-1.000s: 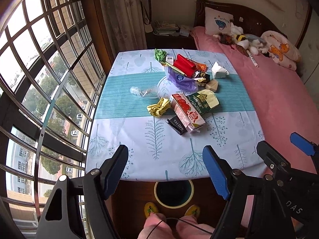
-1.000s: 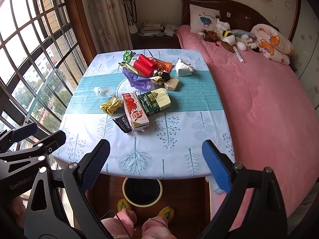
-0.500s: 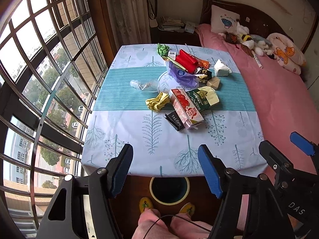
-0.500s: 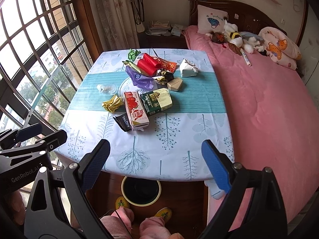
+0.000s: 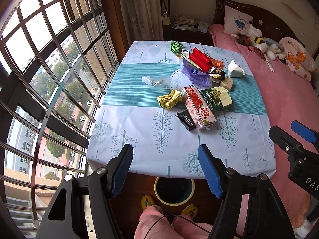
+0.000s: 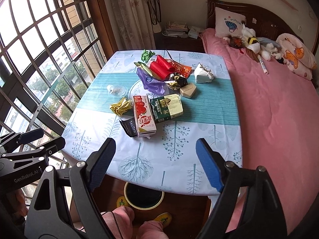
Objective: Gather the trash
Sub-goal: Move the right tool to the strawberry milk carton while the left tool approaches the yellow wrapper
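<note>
We are holding our left gripper (image 5: 165, 169) over the near edge of the table (image 5: 139, 155). Its jaws are standing wide with nothing between them. We are holding our right gripper (image 6: 154, 163) over the near edge too. Its jaws are closing a little but are wide apart, and nothing is between them.

The trash is lying in a heap on the middle and far part of the table. A red and white juice carton (image 6: 143, 118) is lying flat, touching a green chocolate box (image 6: 166, 107) on its right. A black packet (image 6: 129, 127) is sitting just left of the carton. A crumpled yellow wrapper (image 6: 120, 106) is lying left of that. Farther away, a purple bag (image 6: 150, 80) and a red wrapper (image 6: 161, 68) are piled together. A clear plastic cup (image 6: 117, 90) is lying on the left.

A round bin (image 6: 143, 196) is standing on the floor under the near edge of the table, by our slippers.
</note>
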The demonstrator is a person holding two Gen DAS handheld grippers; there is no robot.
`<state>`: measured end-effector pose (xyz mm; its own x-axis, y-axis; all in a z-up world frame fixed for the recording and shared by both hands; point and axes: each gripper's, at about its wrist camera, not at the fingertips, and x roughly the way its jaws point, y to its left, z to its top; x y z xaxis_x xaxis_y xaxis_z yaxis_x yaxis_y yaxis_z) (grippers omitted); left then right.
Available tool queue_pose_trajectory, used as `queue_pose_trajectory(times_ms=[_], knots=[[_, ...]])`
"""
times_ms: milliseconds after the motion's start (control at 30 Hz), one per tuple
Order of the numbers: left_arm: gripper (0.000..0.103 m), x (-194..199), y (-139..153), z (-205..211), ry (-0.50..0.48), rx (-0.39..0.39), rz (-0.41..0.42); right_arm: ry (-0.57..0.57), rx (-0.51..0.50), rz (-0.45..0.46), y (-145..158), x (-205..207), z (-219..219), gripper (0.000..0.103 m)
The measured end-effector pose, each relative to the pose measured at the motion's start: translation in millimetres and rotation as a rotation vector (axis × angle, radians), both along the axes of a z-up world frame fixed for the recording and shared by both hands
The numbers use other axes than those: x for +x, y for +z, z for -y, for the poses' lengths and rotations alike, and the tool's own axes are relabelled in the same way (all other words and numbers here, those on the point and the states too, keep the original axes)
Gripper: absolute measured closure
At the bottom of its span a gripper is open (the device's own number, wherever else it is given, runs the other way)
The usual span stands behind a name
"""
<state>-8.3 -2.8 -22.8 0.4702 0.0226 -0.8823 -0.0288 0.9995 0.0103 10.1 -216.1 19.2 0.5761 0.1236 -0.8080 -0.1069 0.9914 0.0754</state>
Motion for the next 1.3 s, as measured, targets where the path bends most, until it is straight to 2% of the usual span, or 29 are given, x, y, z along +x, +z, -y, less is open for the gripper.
queue_pose_trajectory(times_ms=[167,267,333,500,933,1133,1300], knots=[[0.034,14.0,-9.4,-12.6,-0.022,-0.008,0.001,0.029,0.001,-0.022,-15.8,24.2,-10.2,0.026],[0.034,33.4,-19.0,-22.0,-0.057,-0.065,-0.029,0.032,0.008,-0.041,-26.5,38.2,-18.8,0.028],[0.034,49.9,-26.4,-26.9,-0.074,-0.076,-0.052,0.022,-0.001,-0.055,-35.6,47.4,-27.0,0.031],[0.034,94.1,-40.5,-40.1,-0.143,-0.031,-0.056,-0.019,-0.014,-0.111,-65.3,80.9,-47.0,0.032],[0.034,202.5,-99.2,-67.0,-0.286,0.001,-0.085,-0.097,-0.024,-0.237,-160.3,174.0,-89.1,0.034],[0.034,226.9,-126.0,-59.0,-0.332,-0.001,-0.107,-0.128,-0.021,-0.301,-193.3,193.1,-86.6,0.042],[0.034,235.4,-140.2,-50.8,-0.354,-0.008,-0.128,-0.127,-0.001,-0.345,-212.2,201.9,-81.6,0.044]])
